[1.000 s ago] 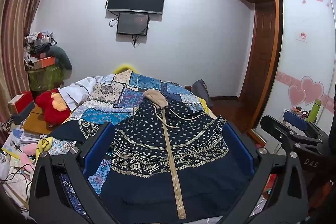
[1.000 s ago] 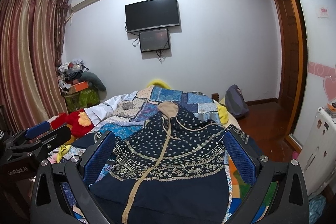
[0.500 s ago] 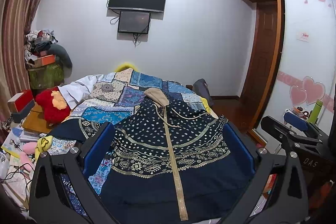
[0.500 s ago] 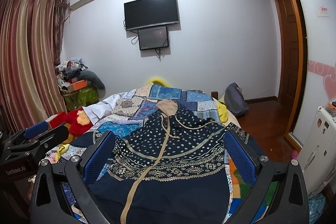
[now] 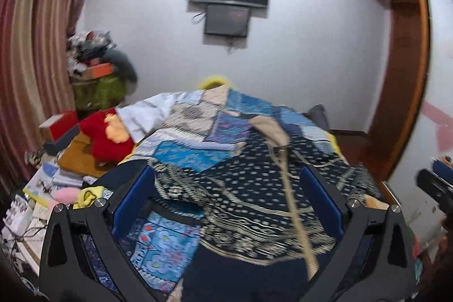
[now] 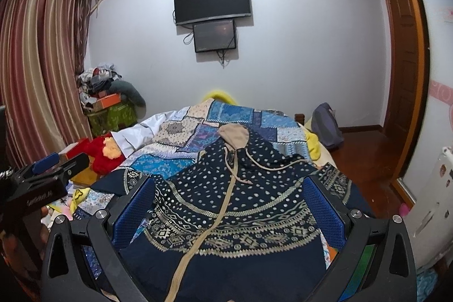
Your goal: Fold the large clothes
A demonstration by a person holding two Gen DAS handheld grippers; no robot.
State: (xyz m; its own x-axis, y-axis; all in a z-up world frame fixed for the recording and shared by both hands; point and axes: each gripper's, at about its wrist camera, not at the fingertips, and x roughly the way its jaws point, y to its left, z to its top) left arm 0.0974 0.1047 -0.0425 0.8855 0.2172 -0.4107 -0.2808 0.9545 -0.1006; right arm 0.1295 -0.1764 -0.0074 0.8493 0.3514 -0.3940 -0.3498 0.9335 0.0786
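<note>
Bed [image 6: 181, 132] — patchwork quilt cover, blue and cream.
Navy patterned hooded garment [image 6: 243, 205] — spread flat along the bed's near edge, tan hood [image 6: 235, 135] toward the far end, tan zip strip down its middle.
Left gripper [image 5: 226, 200] — jaws spread wide, holding nothing, above the garment.
Right gripper [image 6: 229, 205] — likewise spread and empty.

1. A hooded garment [image 6: 226, 205] lies spread on the bed [image 6: 235, 118], directly ahead of the right gripper [image 6: 229, 205], between its fingers.
2. The left gripper [image 6: 53, 169] sits to the left.
3. A plush toy [image 6: 102, 152] lies left of the bed.
4. A television [image 6: 212, 0] hangs on the wall behind.
</note>
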